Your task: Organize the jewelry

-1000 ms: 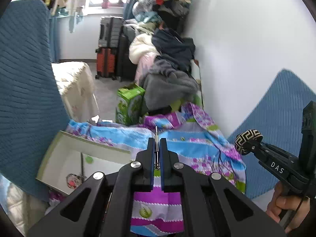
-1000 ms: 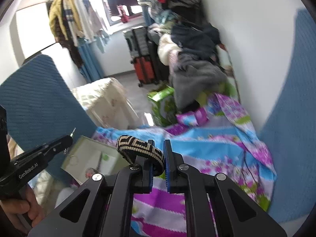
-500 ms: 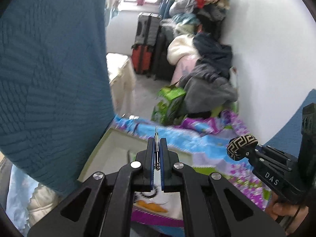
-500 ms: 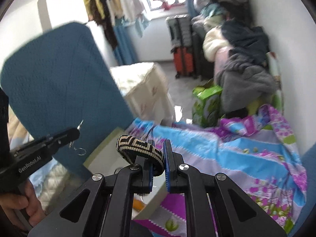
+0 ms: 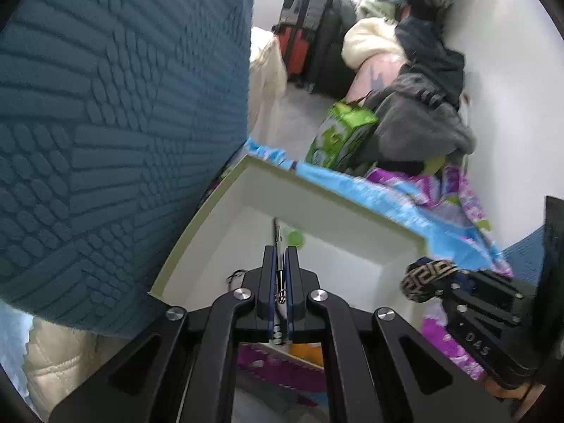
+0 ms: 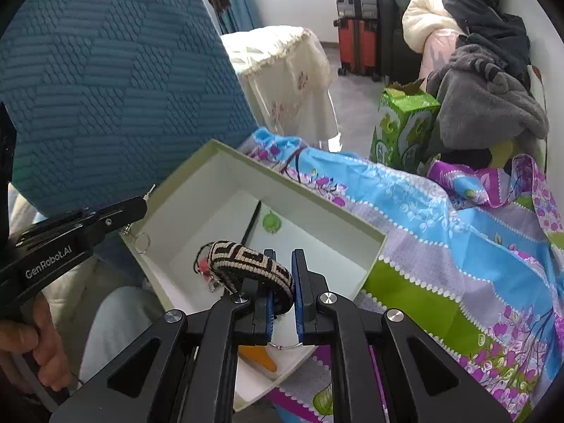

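My left gripper (image 5: 281, 252) is shut on a thin metal earring (image 5: 277, 236) and hangs over the white box (image 5: 317, 190). In the right wrist view the left gripper (image 6: 141, 206) holds the earring's hook, and its small ring (image 6: 142, 239) dangles at the box's left rim. My right gripper (image 6: 282, 257) is shut on a black-and-beige woven bracelet (image 6: 246, 264) above the white box (image 6: 317, 208). The bracelet also shows in the left wrist view (image 5: 426, 278). Inside the box lie a green sticker (image 6: 271, 221), a thin dark stick (image 6: 251, 224) and a small red trinket (image 6: 203, 267).
The box sits on a flowered blue and purple cloth (image 6: 458, 232). A blue textured cushion (image 6: 116, 77) stands close at the left. A green carton (image 6: 402, 123), piled clothes (image 6: 486, 98) and suitcases (image 6: 356, 35) are behind. A white wall (image 5: 511, 105) is at the right.
Both grippers have swung left and down and now hover over the open white box. Both still hold their pieces.
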{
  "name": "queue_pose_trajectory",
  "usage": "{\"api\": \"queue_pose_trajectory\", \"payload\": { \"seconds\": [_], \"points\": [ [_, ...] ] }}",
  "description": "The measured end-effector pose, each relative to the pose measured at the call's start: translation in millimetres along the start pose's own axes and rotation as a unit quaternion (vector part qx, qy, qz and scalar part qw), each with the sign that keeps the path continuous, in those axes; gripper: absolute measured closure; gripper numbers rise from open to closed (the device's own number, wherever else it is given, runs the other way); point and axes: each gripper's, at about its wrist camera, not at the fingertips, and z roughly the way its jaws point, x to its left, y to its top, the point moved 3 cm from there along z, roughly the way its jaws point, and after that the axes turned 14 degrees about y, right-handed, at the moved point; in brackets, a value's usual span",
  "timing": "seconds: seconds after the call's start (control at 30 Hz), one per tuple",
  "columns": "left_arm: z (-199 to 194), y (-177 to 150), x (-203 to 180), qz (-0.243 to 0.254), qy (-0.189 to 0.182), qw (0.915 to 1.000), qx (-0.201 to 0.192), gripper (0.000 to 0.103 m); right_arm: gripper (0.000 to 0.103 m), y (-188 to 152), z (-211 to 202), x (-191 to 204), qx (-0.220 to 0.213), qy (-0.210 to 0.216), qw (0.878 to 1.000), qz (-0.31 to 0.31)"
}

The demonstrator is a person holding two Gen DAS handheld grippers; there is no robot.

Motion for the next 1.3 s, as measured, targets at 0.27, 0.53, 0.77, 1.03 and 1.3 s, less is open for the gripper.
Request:
{"api": "queue_pose_trajectory", "payload": {
  "seconds": [0.27, 0.53, 0.77, 1.03, 1.3],
  "points": [
    [17.1, 3.2, 5.8, -0.008, 0.003, 0.9998, 0.018, 0.099, 0.094, -1.6, 18.9, -0.9, 0.027, -0.005, 1.000, -0.005],
    [5.9, 6.0, 4.9, 0.007, 0.007, 0.9999, 0.012, 0.098, 0.059, 1.5, 8.7, -5.0, 0.019, -0.005, 1.000, 0.003],
    [-27.2, 16.8, 6.1, 0.004, 0.024, 0.9993, -0.028, 0.035, 0.034, 16.7, -32.8, -0.3, -0.030, -0.013, 0.999, 0.001],
    [-87.1, 36.4, 9.5, 0.003, 0.025, 0.9965, -0.080, 0.021, 0.022, 38.7, -103.7, 17.0, -0.098, -0.021, 0.995, -0.010],
    [-145.9, 39.5, 13.7, 0.002, 0.014, 0.9928, -0.119, 0.020, 0.013, 41.1, -164.8, 36.3, -0.155, -0.031, 0.987, -0.022]
  ]
}}
